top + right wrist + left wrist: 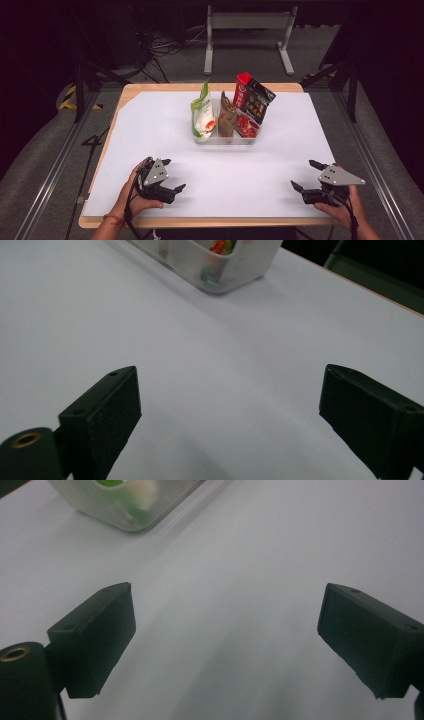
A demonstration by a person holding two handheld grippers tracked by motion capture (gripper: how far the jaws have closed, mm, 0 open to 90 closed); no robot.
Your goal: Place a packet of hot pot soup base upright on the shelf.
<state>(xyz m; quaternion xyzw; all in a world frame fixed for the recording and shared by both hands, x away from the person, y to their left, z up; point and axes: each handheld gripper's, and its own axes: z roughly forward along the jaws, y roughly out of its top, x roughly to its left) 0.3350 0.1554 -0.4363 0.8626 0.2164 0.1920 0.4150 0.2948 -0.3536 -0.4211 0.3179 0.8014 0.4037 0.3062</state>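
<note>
Packets stand upright in the clear plastic bin (227, 138) at the far middle of your white table sheet (165, 120): a green-and-white pouch (203, 112) in the bin's left part, a brown pouch (227, 118) in the middle, and a red-and-black packet (253, 98) leaning over a smaller red packet (247, 126) at the right. In your left gripper view a corner of the bin (125, 505) sits at the top left, with green and cream showing through its wall; in your right gripper view another corner (220, 265) sits at the top, with a bit of red inside.

Your left gripper (169, 174) rests near the front left edge of the sheet, released, nothing between its jaws. Your right gripper (306, 174) sits near the front right edge, jaws spread wide and empty. Both are well apart from the bin, with bare white sheet between them and it. The wooden table edge (200, 221) runs just below your hands.
</note>
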